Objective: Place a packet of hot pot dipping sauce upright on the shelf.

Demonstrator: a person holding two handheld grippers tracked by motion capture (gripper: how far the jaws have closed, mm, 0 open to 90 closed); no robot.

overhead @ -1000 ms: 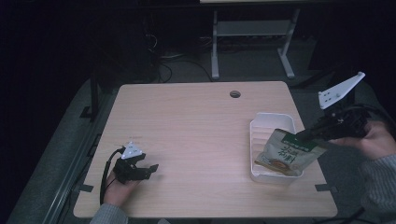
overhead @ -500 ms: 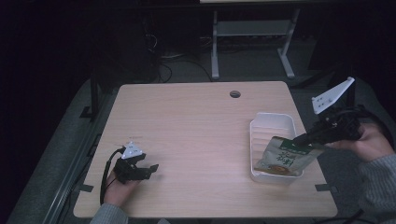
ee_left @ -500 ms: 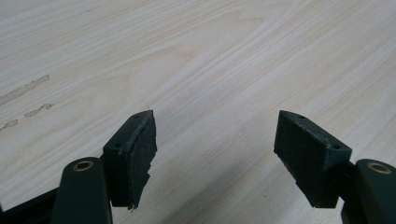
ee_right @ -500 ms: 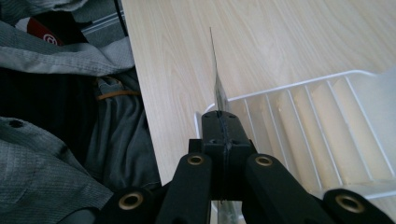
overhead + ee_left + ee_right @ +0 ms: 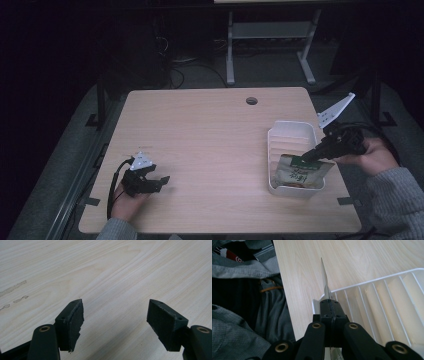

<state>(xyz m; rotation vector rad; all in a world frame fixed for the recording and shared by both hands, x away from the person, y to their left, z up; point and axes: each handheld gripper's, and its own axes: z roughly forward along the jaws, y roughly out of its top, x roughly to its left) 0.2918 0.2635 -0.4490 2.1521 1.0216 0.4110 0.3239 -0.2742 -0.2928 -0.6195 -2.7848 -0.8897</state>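
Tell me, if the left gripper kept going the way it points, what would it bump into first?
Probably nothing but bare table. The left gripper, jaws open, points across the wood toward the white tray, which sits far off.

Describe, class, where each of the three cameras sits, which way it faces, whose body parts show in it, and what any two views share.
High view: above the person's side, looking forward and down on the table; both hands, left gripper, right gripper pinching a pouch in the tray.
Left gripper view: rides that gripper, facing bare tabletop; jaws apart.
Right gripper view: rides that gripper, jaws shut on the pouch's edge; grey clothing at left.
Shared: tray and pouch, in the high and right gripper views.
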